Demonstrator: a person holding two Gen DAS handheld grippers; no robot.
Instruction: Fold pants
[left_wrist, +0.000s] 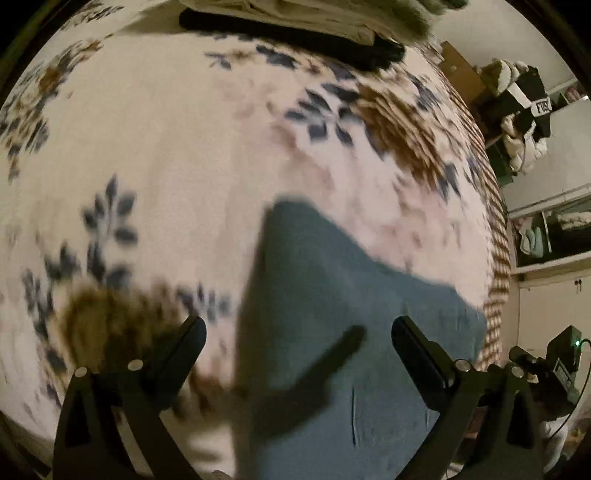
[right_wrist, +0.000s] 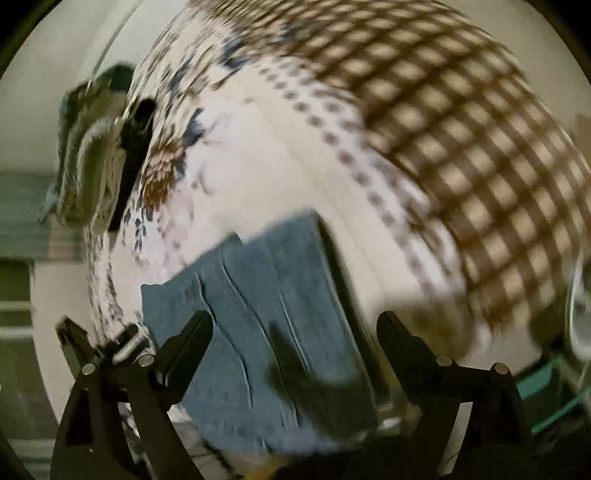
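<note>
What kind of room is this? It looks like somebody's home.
Probably a bedroom. The blue pants lie on a floral bedspread that looks like a bed cover, folded clothes are stacked at its far edge, and open shelves holding clothes stand along the wall.

Both wrist views close above pants (left_wrist: 332, 295) – bedspread (right_wrist: 258, 155).

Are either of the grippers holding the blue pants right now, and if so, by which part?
Nothing is held. The left gripper and the right gripper are both open above the blue pants, which lie on the floral bedspread.
</note>
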